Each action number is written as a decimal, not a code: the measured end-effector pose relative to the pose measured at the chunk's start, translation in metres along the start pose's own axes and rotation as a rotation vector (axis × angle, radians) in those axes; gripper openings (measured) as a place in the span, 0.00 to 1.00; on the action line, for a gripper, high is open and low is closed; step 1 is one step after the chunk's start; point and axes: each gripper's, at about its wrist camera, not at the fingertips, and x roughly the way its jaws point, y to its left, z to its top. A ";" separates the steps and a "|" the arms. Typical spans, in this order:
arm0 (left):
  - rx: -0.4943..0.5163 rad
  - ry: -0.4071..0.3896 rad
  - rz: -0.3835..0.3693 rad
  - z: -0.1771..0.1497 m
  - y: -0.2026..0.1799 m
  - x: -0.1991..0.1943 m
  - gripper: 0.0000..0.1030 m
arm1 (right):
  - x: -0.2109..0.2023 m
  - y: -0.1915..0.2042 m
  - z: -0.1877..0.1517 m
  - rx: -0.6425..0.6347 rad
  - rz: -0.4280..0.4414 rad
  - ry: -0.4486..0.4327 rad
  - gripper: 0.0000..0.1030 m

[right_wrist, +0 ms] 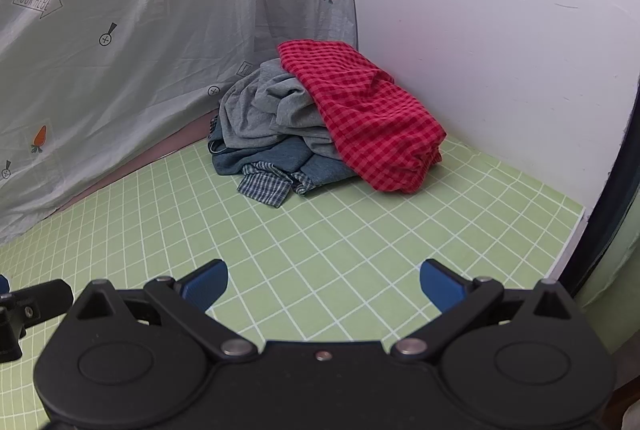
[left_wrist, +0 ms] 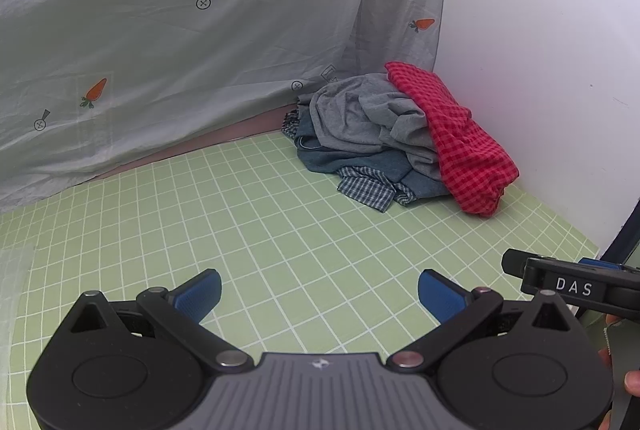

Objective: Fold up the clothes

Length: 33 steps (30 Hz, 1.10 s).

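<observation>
A heap of crumpled clothes lies in the far corner of the green gridded mat (left_wrist: 280, 230) (right_wrist: 360, 238). On top is a red checked garment (left_wrist: 460, 138) (right_wrist: 368, 114), draped over a grey one (left_wrist: 368, 118) (right_wrist: 264, 110), with a blue denim-coloured piece (left_wrist: 332, 158) (right_wrist: 280, 154) and a blue-white plaid piece (left_wrist: 368, 186) (right_wrist: 264, 186) underneath. My left gripper (left_wrist: 320, 294) hovers open over bare mat, well short of the heap. My right gripper (right_wrist: 324, 286) is likewise open and holds nothing. Part of the right gripper's body (left_wrist: 572, 286) shows at the left wrist view's right edge.
A pale grey sheet printed with carrots (left_wrist: 180, 30) (right_wrist: 120, 50) hangs behind the mat on the left. A white wall (left_wrist: 540, 50) (right_wrist: 500, 30) closes the right side behind the heap. The mat's right edge (right_wrist: 576, 226) meets a dark frame. Fingers of a hand (left_wrist: 632, 382) show at lower right.
</observation>
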 end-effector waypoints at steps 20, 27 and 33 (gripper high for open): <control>-0.010 -0.010 0.038 -0.004 -0.014 0.005 1.00 | 0.003 0.001 0.001 -0.008 0.002 0.001 1.00; -0.011 -0.003 0.042 -0.002 -0.015 0.007 1.00 | 0.005 0.004 0.001 -0.008 0.000 0.002 1.00; -0.013 0.000 0.043 0.000 -0.014 0.009 1.00 | 0.007 0.005 0.002 -0.010 0.002 0.005 1.00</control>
